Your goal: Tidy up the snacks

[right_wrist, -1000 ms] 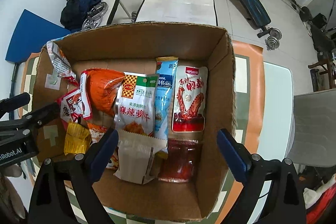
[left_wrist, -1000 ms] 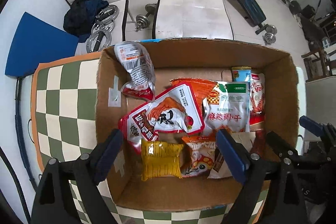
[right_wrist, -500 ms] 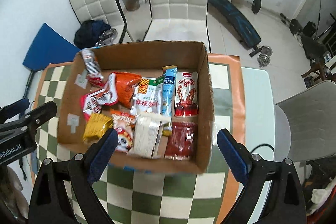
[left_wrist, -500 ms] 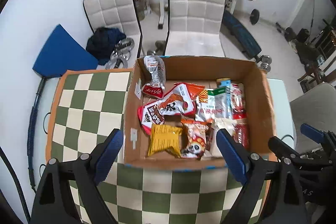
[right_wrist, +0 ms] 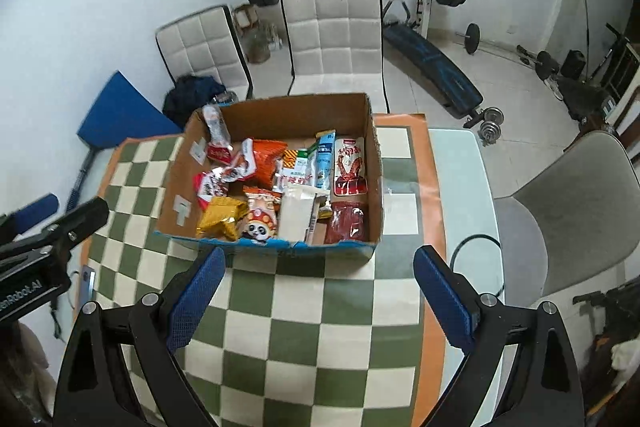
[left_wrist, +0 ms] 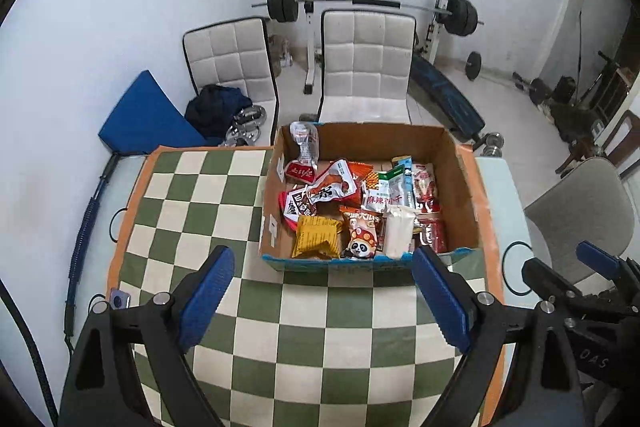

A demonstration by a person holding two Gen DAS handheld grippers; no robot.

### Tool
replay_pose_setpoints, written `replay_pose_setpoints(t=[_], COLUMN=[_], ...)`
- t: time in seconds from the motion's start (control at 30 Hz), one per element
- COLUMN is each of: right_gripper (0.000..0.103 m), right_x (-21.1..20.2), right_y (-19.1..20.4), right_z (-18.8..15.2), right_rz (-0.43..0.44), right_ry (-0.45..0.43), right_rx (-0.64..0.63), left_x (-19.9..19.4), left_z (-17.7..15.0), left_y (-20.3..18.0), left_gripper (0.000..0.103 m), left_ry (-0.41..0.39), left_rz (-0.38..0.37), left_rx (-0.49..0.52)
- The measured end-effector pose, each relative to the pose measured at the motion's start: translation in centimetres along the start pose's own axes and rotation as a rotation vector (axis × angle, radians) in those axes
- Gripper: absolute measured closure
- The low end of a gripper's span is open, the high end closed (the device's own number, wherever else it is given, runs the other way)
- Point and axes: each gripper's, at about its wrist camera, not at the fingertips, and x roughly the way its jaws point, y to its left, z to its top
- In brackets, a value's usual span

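An open cardboard box (left_wrist: 460, 195) (right_wrist: 374, 163) stands on the green-and-cream checkered tablecloth (left_wrist: 208, 211) (right_wrist: 312, 311). It holds several snack packets, among them a yellow packet (left_wrist: 318, 237) (right_wrist: 222, 217), a panda packet (left_wrist: 362, 233) (right_wrist: 260, 217), a white bag (left_wrist: 398, 231) (right_wrist: 296, 213) and red packets (left_wrist: 432, 231) (right_wrist: 350, 167). My left gripper (left_wrist: 322, 301) is open and empty, well back from and above the box's near side. My right gripper (right_wrist: 316, 301) is open and empty too, on the near side of the box. Each gripper shows at the edge of the other's view.
Two white padded chairs (left_wrist: 366, 67) (right_wrist: 334, 39) stand behind the table, with a barbell rack (left_wrist: 308, 3) and a weight bench (right_wrist: 430, 63) beyond. A grey chair (right_wrist: 568, 211) is at the right. A phone (left_wrist: 119, 297) lies at the cloth's left edge.
Both grippers have pulled back and up from right over the box to well clear of it; the box now looks small and the whole table shows. Both stay open and empty.
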Motion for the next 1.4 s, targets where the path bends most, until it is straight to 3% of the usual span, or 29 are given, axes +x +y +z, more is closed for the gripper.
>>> replay_pose_setpoints(t=[0.17, 0.33, 0.67, 1.03, 1.4], right_gripper=[0.006, 0.006, 0.006, 0.001, 0.000], right_x=[-4.9, -8.6, -13.7, -12.9, -11.2], right_y=[0.4, 1.0, 1.5, 0.6, 0.4], right_z=[-2.1, -3.8, -6.0, -5.2, -3.5], right_rz=[-0.008, -0.007, -0.008, -0.048, -0.108], right_ry=[-0.067, -0.100, -0.143, -0.182, -0.233], right_rx=[0.002, -0.012, -0.044, -0.015, -0.017], left_x=[-4.1, -6.4, -10.2, -9.7, -6.5], left_z=[-1.4, -2.6, -4.1, -3.9, -3.5], left_y=[0.4, 0.6, 1.0, 1.8, 0.4], left_gripper=[0.012, 0.012, 0.012, 0.012, 0.008], left_ry=[-0.063, -0.073, -0.126, -0.182, -0.170], left_rz=[0.019, 0.010, 0.014, -0.001, 0.050], left_rx=[-0.010, -0.015, -0.041, -0.096, -0.029])
